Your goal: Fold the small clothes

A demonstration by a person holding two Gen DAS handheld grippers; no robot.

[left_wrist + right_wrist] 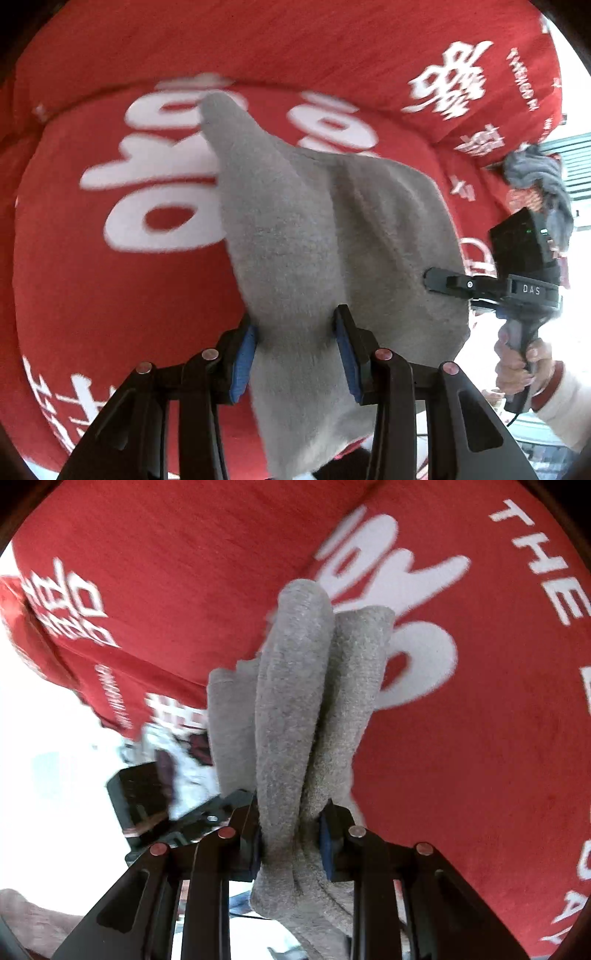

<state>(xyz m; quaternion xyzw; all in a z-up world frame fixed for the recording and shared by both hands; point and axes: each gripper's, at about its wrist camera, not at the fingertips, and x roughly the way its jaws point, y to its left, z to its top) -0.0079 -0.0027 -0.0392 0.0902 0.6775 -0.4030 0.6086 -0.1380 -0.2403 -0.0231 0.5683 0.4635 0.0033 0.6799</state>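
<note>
A small grey fleecy cloth (314, 229) is lifted off the red cover, with one pointed corner reaching away from me. My left gripper (295, 321) is shut on its near edge, blue pads pressing from both sides. My right gripper (432, 278) bites the cloth's right edge, and a hand (517, 362) holds its handle. In the right wrist view the grey cloth (295, 701) is bunched into thick folds and my right gripper (291, 812) is shut on it. The left tool's black housing (140, 794) shows beside it at the left.
A red cover with large white lettering (110, 277) spreads under everything, also as the red cover (480, 738) in the right wrist view. A crumpled blue-grey garment (535, 177) lies at its far right edge. Bright floor shows past the cover's edge (44, 738).
</note>
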